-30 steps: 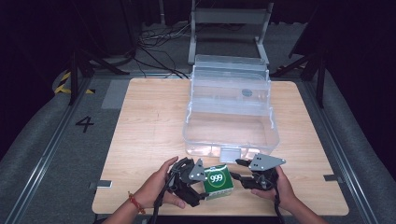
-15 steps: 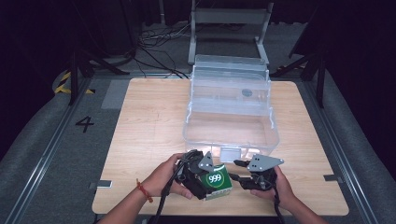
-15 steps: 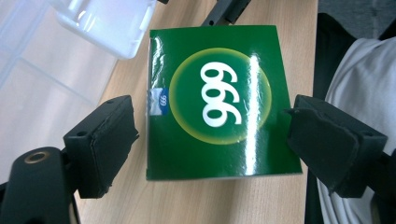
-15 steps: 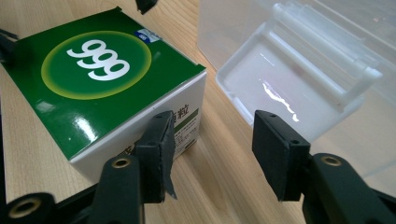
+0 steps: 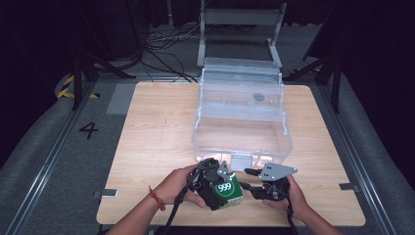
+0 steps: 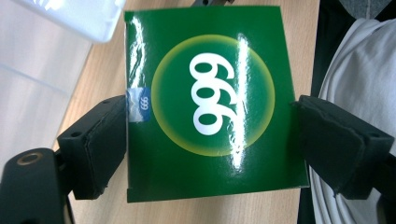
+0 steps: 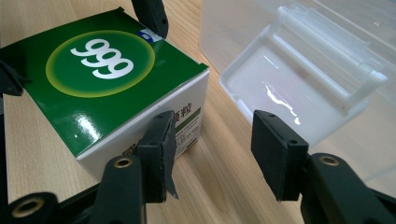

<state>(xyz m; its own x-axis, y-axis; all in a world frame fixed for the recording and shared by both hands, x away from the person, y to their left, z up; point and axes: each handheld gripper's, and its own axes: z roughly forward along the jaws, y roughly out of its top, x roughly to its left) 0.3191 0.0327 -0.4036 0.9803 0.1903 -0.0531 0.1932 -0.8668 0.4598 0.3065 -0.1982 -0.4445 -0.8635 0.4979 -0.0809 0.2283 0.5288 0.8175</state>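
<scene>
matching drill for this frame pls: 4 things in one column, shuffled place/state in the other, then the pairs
1 green box
2 left gripper
3 right gripper
4 clear bin

a jaws apart, nothing between them
b on the table, lid up, mid-table
c jaws on two opposite sides of the box
d near table edge, "999" face up

Pairs: 1-d, 2-c, 3-a, 4-b

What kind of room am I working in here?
Probably a lab recording rig, not a home: a light wooden table on dark floor, loose black cables behind it, and a taped floor number four.
</scene>
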